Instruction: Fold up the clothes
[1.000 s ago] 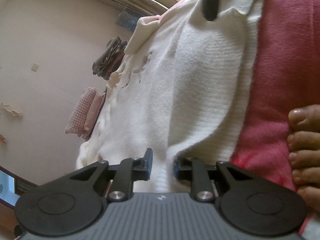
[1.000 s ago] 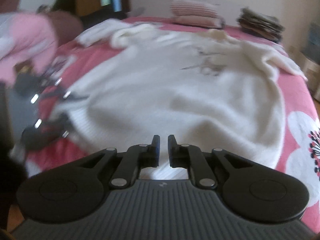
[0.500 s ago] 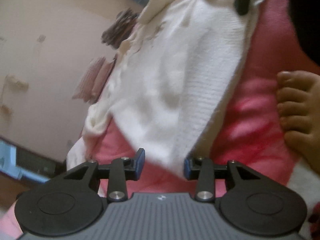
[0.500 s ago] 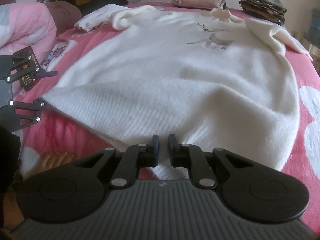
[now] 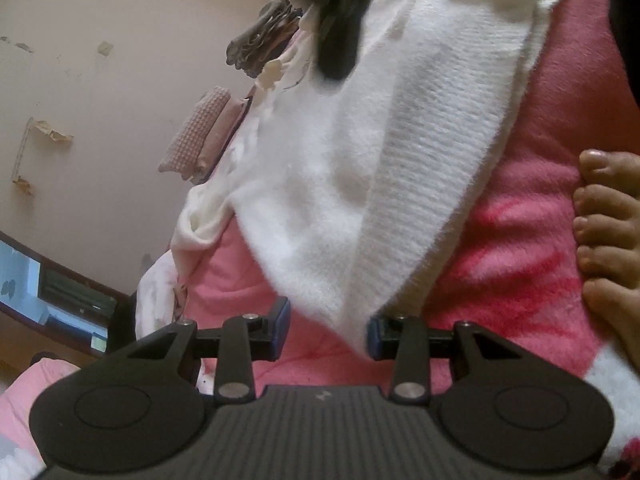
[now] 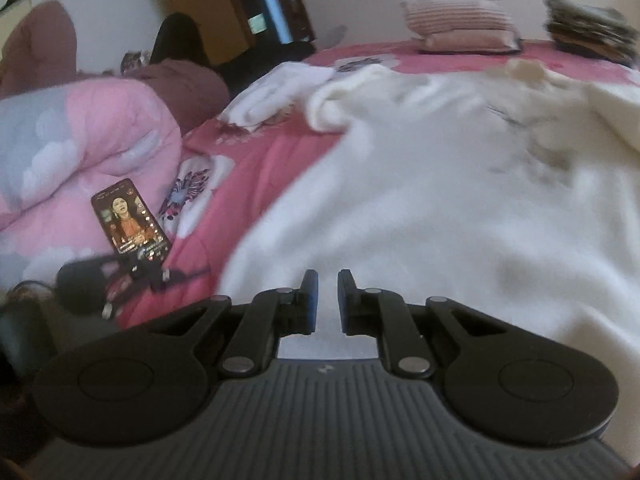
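We see a bed [image 6: 256, 168] under a pink flowered cover, and the white sweater [image 6: 440, 208] lies spread flat across it. A rolled pink quilt [image 6: 80, 140] sits at the left, a lit phone [image 6: 130, 216] beside it; folded clothes [image 6: 460, 24] are stacked by the far wall. Bare toes [image 5: 608, 216] rest near the hem. Our left gripper [image 5: 328, 326] tilts down, jaws spread around the hem corner without pinching. Our right gripper [image 6: 328, 300] has jaws nearly together, pinching the hem.

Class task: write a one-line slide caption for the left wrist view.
Open left claw at the corner of a white sweater spread on a pink blanket, toes alongside.
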The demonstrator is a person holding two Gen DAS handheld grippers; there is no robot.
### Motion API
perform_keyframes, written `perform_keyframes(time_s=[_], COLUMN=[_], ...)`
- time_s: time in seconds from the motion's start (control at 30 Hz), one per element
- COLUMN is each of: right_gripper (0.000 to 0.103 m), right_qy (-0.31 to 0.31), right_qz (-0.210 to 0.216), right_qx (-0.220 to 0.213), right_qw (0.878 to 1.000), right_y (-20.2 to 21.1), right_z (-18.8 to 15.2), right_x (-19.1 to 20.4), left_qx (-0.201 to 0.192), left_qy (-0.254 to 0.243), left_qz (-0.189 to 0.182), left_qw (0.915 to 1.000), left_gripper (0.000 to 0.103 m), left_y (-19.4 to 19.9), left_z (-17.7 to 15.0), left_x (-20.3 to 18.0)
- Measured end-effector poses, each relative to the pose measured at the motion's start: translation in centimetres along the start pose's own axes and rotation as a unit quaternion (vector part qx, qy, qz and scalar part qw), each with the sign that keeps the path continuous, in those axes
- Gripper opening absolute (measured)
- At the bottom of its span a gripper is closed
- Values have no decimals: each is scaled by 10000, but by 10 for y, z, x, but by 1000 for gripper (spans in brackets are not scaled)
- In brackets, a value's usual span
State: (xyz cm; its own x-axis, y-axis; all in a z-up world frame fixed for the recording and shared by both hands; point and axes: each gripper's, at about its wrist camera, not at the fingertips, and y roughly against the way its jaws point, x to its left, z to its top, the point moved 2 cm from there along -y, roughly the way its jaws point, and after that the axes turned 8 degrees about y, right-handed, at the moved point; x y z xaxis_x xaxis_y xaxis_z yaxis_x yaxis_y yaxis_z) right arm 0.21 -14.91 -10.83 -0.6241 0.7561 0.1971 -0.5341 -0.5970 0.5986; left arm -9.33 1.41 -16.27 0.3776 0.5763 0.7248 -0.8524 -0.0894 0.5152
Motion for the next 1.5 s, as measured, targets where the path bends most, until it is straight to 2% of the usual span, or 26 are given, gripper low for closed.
perform_keyframes(time_s=[0.1, 0.17, 0.2, 0.33, 0.53, 0.6, 0.77, 0.97, 1.03, 1.13, 1.23, 1.33, 1.4, 1.5], right_gripper=[9, 8, 6, 0, 0, 0, 0, 0, 0, 4, 6, 7, 8, 8], right_qy=[197, 359, 396, 3, -58, -11, -415, -215, -251, -610, -664, -513, -261, 413], right_qz=[5, -213, -259, -337, -514, -649, -742, -836, -777, -385, -23, 384, 635, 546], right_qx=[527, 927, 955, 652, 724, 674, 530, 592, 656, 629, 290, 185, 378, 674], right_qw=[9984, 9948, 9943, 9973, 9960, 9956, 9950, 9945, 9945, 9954, 9974, 9978, 9969, 9954], right_y=[-50, -86, -101, -127, -161, -166, -175, -183, -178, -149, -91, -33, -14, -11], right_z=[10, 10, 8, 27, 43, 48, 57, 64, 67, 72, 70, 47, 22, -15], right_x=[11, 15, 15, 4, -4, -3, -16, -14, -15, -26, -33, -26, -9, 25], left_qx=[-26, -43, -53, -70, -39, -40, -22, -1, 18, 25, 60, 136, 188, 254], left_qy=[17, 3, -7, 19, 115, 114, 172, 94, 74, 81, 166, 334, 402, 458], left_qz=[18, 25, 29, 24, 87, 108, 118, 126, 96, 55, 38, -37, -67, -33], left_qw=[10000, 10000, 10000, 10000, 9999, 9999, 9998, 9999, 9999, 9999, 9998, 9993, 9990, 9986], left_gripper=[40, 40, 40, 40, 40, 39, 38, 39, 41, 44, 50, 53, 53, 55], left_y=[0, 0, -1, -3, -8, -9, -13, -11, -9, -8, -10, -15, -17, -19], left_z=[-1, -3, -3, -3, -2, -2, -1, -3, -4, -6, -5, -4, -2, 1], left_x=[-1, -2, -3, -2, 1, 1, 2, 2, 4, 7, 11, 17, 19, 20])
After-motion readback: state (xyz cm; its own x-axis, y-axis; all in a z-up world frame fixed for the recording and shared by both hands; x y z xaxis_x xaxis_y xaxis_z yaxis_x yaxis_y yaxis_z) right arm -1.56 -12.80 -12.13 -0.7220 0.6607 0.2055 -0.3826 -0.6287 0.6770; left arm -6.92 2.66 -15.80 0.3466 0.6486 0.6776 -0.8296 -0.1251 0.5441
